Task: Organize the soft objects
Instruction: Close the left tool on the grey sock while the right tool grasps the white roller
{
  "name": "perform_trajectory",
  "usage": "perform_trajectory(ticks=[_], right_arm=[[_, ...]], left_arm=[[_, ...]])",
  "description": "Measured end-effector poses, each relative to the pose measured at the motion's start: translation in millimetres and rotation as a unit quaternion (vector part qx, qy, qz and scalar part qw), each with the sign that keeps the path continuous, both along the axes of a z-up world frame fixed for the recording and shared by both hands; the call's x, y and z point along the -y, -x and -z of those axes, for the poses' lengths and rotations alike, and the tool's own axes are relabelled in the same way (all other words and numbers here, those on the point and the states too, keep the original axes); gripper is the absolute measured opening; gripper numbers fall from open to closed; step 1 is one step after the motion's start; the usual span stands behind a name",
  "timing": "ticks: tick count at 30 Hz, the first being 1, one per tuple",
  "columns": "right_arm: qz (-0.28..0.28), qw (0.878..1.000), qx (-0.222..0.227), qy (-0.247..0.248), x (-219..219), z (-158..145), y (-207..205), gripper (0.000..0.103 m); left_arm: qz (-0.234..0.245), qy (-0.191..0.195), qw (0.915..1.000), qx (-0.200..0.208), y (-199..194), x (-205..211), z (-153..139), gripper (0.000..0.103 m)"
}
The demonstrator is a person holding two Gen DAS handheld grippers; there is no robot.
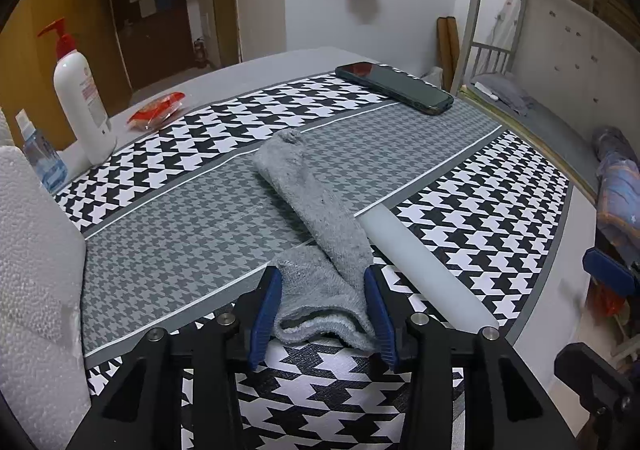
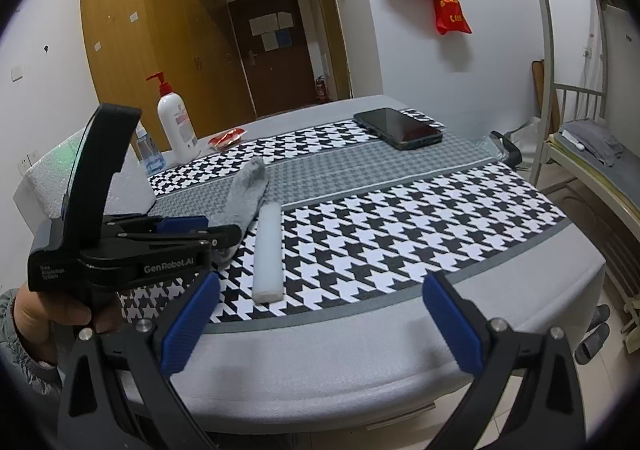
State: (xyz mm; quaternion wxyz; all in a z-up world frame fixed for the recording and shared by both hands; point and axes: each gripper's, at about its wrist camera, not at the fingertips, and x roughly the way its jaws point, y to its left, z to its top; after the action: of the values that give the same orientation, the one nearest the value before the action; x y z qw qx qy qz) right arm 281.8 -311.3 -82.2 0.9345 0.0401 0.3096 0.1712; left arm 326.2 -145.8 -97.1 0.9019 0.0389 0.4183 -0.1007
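A grey fuzzy sock [image 1: 312, 210] lies lengthwise on the houndstooth table mat [image 1: 480, 218], toe pointing away from me. My left gripper [image 1: 322, 278] has its blue pads pressed on both sides of the sock's near cuff end, which bunches up between them. In the right wrist view the sock [image 2: 248, 190] stretches away behind the left gripper [image 2: 222, 236], which a hand holds at the left. My right gripper [image 2: 322, 284] hovers over the table's near grey edge, open, with nothing between its fingers.
A white foam bar [image 1: 424, 270] lies right beside the sock. A phone [image 1: 394, 88] rests at the far side. A pump bottle [image 1: 82, 98], a small spray bottle [image 1: 40, 158] and a red packet [image 1: 156, 114] stand far left. A polystyrene block [image 1: 36, 270] sits at the left.
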Motion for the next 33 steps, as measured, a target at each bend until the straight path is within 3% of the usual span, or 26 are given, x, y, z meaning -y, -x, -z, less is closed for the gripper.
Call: perform_trajectory(ticks=[7, 23, 31, 33], right_arm=[[0.003, 1.0, -0.005, 0.002, 1, 2, -1, 0.102], [-0.037, 0.998, -0.012, 0.048, -30, 7, -15, 0.101], [-0.064, 0.995, -0.028, 0.075, -43, 16, -22, 0.073], [-0.07, 0.994, -0.031, 0.08, -46, 17, -23, 0.072]], left_arm=[[0.003, -0.004, 1.0, 0.001, 0, 2, 0, 0.018], [0.005, 0.012, 0.9999, -0.002, 0, -6, 0, 0.017], [0.007, 0.012, 0.9999, -0.001, 0, -7, 0, 0.017], [0.007, 0.014, 0.9999, -0.002, 0, -8, 0, 0.017]])
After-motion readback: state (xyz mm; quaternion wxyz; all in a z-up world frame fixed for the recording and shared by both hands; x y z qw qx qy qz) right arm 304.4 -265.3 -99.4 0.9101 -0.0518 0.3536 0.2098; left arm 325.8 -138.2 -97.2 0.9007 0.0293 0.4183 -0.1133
